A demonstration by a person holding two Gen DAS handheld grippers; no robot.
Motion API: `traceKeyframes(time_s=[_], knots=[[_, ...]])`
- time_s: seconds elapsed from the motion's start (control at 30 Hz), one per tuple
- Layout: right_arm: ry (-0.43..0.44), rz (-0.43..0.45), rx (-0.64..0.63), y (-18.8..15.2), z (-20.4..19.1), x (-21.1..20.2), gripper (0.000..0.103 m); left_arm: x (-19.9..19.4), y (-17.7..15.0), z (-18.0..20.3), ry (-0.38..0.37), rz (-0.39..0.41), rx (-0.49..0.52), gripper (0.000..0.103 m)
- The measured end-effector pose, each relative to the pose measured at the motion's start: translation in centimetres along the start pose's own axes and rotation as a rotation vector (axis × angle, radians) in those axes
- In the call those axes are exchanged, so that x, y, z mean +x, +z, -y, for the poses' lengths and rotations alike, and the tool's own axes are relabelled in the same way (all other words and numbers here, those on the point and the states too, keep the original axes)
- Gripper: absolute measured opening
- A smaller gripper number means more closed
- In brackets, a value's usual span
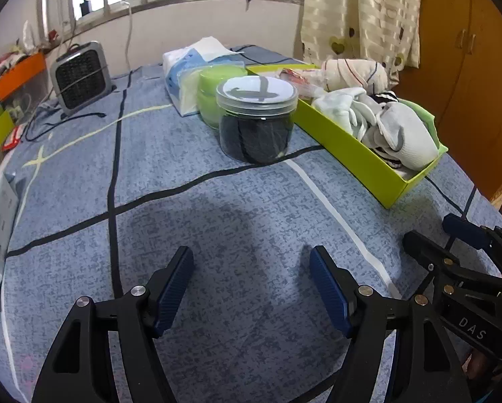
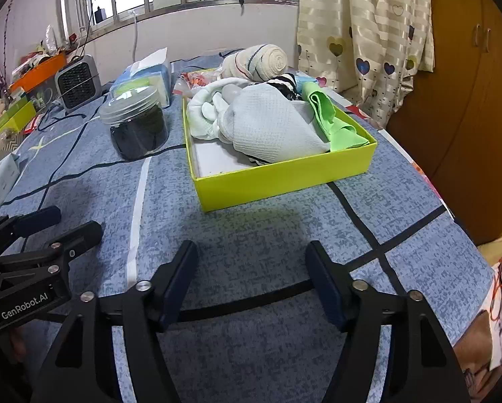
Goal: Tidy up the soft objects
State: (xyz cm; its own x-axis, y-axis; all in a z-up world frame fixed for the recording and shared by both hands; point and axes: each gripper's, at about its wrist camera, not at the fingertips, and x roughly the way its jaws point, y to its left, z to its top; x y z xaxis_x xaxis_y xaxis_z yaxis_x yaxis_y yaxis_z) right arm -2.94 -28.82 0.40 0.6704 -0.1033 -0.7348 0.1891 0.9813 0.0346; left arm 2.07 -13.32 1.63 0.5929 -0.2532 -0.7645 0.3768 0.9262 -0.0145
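While both hand-held grippers, left gripper (image 1: 251, 285) and right gripper (image 2: 251, 278), hung empty with jaws spread over the blue patterned bedspread (image 1: 217, 221), the soft socks and cloths (image 2: 267, 124) lay heaped in the shallow lime-green cardboard box (image 2: 284, 178). That fits sorting finished or pending alike. Lower layers stayed hidden; the clear lidded plastic jar's (image 1: 256, 121) dark contents were unreadable.

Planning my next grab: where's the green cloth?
In the right wrist view, the green cloth lies along the right side of the yellow-green box, beside the grey sock.
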Motion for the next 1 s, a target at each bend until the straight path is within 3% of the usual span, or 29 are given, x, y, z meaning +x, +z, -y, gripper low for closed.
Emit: traceKeyframes(time_s=[0.5,1.0], knots=[[-0.025,0.013,0.001,-0.01,-0.15,0.40,0.080,0.36,-0.07,0.43,0.013,-0.008,0.001,0.078],[-0.036,0.025,0.009,-0.02,-0.13,0.57,0.083,0.37,-0.10,0.40,0.011,-0.007,0.001,0.080]])
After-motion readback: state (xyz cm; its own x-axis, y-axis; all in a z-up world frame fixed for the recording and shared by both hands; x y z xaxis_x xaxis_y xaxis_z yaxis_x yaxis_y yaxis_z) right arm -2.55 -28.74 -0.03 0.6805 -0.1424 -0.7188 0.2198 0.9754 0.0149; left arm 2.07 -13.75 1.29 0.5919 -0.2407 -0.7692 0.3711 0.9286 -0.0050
